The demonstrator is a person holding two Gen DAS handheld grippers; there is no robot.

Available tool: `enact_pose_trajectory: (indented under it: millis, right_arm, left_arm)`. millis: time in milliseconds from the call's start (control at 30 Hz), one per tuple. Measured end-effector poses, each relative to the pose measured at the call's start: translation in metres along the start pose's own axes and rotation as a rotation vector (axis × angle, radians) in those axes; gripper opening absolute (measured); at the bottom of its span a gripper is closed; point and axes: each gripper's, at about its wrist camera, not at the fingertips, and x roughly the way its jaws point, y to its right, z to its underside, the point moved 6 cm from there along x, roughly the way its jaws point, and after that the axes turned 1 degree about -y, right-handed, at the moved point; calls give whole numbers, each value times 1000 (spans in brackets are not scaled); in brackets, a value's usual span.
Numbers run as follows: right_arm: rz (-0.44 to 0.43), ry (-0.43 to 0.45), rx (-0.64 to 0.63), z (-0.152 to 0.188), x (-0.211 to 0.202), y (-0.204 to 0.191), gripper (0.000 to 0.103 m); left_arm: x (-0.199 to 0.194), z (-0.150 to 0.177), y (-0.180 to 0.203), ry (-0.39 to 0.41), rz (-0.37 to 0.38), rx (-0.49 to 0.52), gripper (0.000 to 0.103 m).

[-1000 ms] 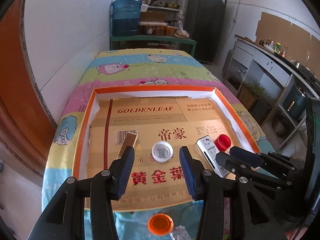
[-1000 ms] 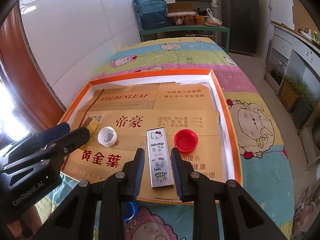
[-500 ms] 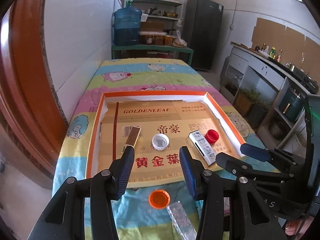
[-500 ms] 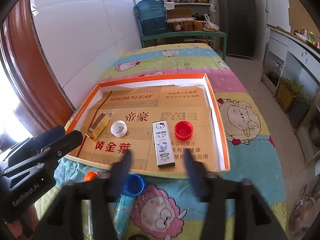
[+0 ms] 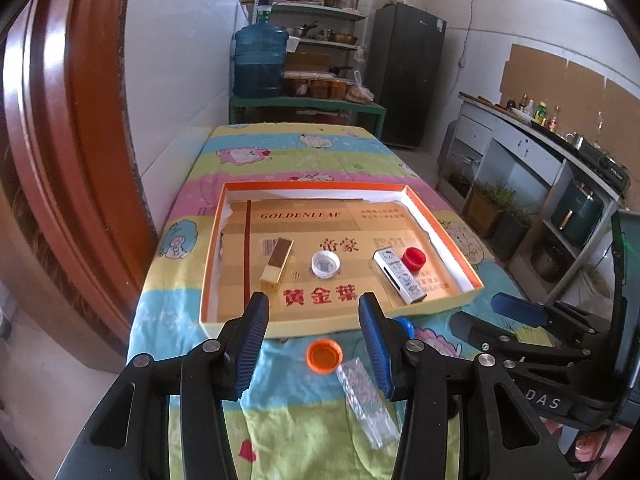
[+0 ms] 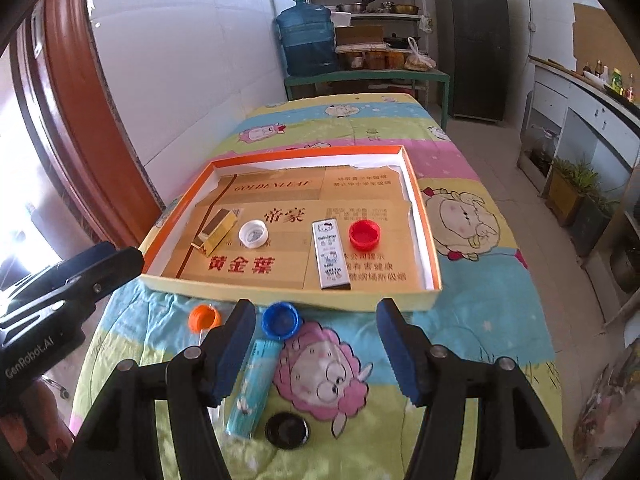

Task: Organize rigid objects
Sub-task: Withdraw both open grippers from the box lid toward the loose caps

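Right wrist view: nearest the camera, the right gripper [image 6: 316, 346] hangs with its blue-padded jaws spread wide and nothing between them, above a cartoon-print quilt [image 6: 460, 320]. Under it lie a round black lid [image 6: 287, 430], a slim teal lighter [image 6: 253, 388] and a blue bottle cap [image 6: 281, 320], with an orange bottle cap [image 6: 205, 317] off to their left. Just beyond sits a shallow orange-rimmed cardboard tray [image 6: 416, 200], which holds, left to right, a gold rectangular box [image 6: 218, 232], a white bottle cap [image 6: 253, 233], a white Hello Kitty lighter [image 6: 330, 254] and a red bottle cap [image 6: 364, 234], all apart from one another. In the left wrist view, the left gripper [image 5: 314, 340] is likewise spread and empty, over the orange cap, beside a clear patterned lighter [image 5: 366, 400].
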Motion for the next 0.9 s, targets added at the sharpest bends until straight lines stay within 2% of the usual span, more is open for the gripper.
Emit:
enact_pose_trajectory:
  millis: [433,900]
  right_arm:
    - [5,5,-2,19,-20,-2,63]
    - [-9,-29,-33,48,-24,-8,63]
  left_arm:
    - [-17,19,-2,-10,6,-18,48]
    - [-16,41,6,-42,23,-19,48]
